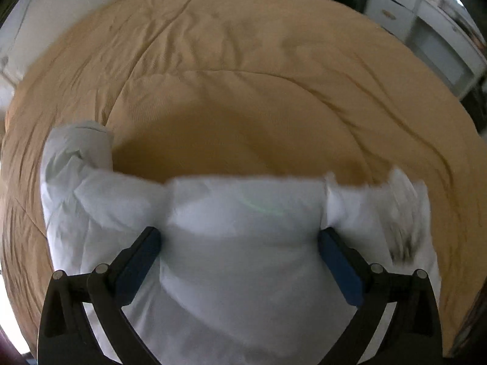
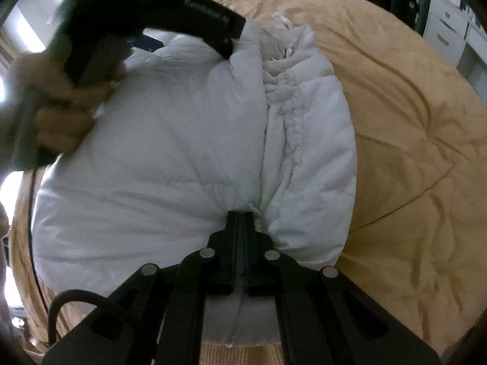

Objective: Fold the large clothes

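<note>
Jaws: left gripper (image 1: 240, 240) spread wide, right gripper (image 2: 242, 216) clamped on white padded garment (image 2: 170, 158).

Left gripper: blue-padded fingers (image 1: 341, 264) set far apart, straddling a puffy section of the garment (image 1: 243, 243), cloth bulging between them and pressing against both pads; a rolled sleeve-like end lies at the garment's left; its right end is blurred. Right gripper: black fingers (image 2: 232, 231) brought together, pinching a gathered seam at the garment's near edge; crumpled, ruched folds run away from the pinch. Left hand (image 2: 61, 103) seen in right wrist view, gripping its black tool handle, resting against the garment's far-left side. Garment location: bunched on tan quilted bedspread (image 1: 243, 60). Background: white drawer unit (image 1: 404, 12) at upper right, beyond the bed.
</note>
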A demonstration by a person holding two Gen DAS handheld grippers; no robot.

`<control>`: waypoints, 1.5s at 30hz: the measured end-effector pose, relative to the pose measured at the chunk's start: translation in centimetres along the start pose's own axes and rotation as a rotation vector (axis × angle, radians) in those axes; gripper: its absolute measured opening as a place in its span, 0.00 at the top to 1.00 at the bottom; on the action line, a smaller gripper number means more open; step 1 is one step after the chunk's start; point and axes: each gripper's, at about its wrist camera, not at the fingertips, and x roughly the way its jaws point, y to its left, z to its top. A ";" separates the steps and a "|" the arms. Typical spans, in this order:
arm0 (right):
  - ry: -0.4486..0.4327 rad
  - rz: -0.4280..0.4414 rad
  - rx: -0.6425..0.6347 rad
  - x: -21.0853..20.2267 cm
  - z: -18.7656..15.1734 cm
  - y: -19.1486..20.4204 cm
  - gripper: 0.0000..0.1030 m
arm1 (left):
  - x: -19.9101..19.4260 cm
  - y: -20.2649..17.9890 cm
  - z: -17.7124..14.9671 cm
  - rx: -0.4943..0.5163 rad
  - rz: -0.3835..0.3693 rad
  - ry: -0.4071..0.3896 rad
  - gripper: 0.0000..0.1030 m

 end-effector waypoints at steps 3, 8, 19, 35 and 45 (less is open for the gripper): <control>0.002 0.016 0.014 -0.1 0.2 -0.3 0.99 | -2.9 2.5 0.7 -0.076 -0.072 -0.029 0.24; -0.030 -0.008 0.033 -0.9 -0.1 0.5 0.99 | -12.2 7.9 -5.1 -0.180 -0.014 -0.237 0.13; -0.166 -0.344 -0.147 -2.6 -0.9 5.1 0.24 | -9.0 8.5 -20.8 -0.173 -0.144 -0.086 0.09; 0.088 0.411 0.411 0.9 -0.9 -5.0 0.05 | -5.7 7.5 -21.6 -0.266 -0.342 -0.060 0.00; 0.039 0.462 0.400 2.4 -1.0 -5.7 0.48 | -5.6 12.6 -20.6 -0.377 -0.402 -0.082 0.02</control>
